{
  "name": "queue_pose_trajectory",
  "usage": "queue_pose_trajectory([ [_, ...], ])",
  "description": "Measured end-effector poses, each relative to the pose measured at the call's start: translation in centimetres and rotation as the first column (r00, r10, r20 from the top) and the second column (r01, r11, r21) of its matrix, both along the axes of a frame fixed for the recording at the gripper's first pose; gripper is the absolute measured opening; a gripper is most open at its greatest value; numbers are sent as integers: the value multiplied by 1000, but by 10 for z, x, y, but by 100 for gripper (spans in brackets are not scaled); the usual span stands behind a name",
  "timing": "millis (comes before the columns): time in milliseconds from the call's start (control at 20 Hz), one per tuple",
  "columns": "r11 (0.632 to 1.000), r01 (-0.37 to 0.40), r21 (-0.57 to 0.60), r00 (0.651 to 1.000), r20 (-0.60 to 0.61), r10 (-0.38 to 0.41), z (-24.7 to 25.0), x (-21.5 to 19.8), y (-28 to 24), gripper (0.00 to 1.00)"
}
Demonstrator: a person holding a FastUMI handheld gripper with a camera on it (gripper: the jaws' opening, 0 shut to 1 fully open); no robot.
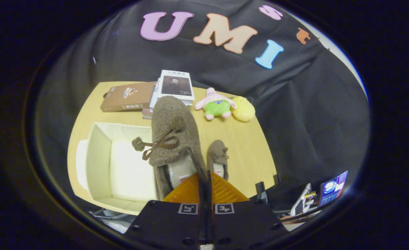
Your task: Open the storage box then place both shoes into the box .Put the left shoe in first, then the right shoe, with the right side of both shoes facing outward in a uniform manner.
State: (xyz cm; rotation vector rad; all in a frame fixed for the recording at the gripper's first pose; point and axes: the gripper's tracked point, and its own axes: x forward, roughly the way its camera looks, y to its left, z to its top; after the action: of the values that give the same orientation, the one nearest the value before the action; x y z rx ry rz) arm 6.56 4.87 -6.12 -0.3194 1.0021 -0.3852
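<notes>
1. Between the fingers (pixel 204 187) sits the heel edge of a fuzzy brown shoe (pixel 175 132); the gripper (pixel 205 189) is clamped on it, fingers nearly together, and the shoe hangs ahead of them, toe pointing away, lifted off the table (pixel 246 149)
2. Just left of the held shoe the box (pixel 102 159) stands open, its white inside bare, so no shoe is in it yet
3. Just right of the held shoe, and below it on the table, lies the second shoe (pixel 218 158), toe also pointing away
4. Beyond the shoes, at the far edge of the table, lie a brown carton (pixel 126 99), a book (pixel 175 85), a pink toy (pixel 215 104) and a yellow toy (pixel 243 108), all well clear of the box
5. Risk: the grip takes only a thin bit of the soft heel rim, so the shoe may swing, sag or slip out on the way over the box wall
6. Risk: the toe or the pompom lace (pixel 148 144) may catch the near wall of the box and tip the shoe the wrong way
7. Risk: I cannot tell whether the held shoe is the left one; if it is the right, the order breaks
8. Risk: a shoe laid too far across the box would leave no room for its mate, or end up with the wrong side facing out
</notes>
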Motion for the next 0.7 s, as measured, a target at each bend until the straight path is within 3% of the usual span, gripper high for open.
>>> queue_pose_trajectory([
  [250,995,-44,86,996,-78,51,-42,-3,61,4],
  [700,990,4,144,962,-272,36,-145,-11,104,4],
])
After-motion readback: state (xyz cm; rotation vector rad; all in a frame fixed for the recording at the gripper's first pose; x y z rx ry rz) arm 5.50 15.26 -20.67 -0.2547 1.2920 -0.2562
